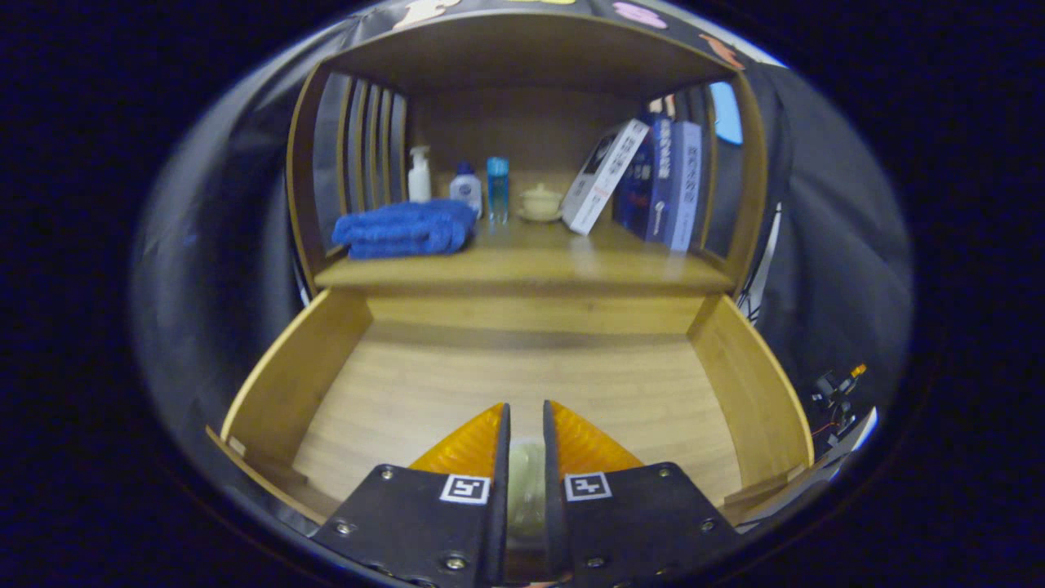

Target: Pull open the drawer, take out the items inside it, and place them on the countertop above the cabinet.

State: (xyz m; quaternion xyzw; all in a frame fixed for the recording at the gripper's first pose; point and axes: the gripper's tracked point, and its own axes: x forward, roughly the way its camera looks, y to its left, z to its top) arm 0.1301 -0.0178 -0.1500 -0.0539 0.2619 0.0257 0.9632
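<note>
Drawer [310,384] open at frame centre. My gripper [525,425] clenched on pale item [525,482], bottom centre. I'd lift straight, clear drawer front, set on countertop [522,265] beside blue towel [404,229].

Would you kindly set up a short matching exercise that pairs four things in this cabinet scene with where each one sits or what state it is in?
Things:
1. blue towel
2. drawer
3. pale item
4. white book

Places or states:
A. between the fingers of the gripper
B. leaning against the upright blue books
C. pulled open below the countertop
D. folded on the countertop, in front of the bottles

Pairs: 1-D, 2-C, 3-A, 4-B
</note>
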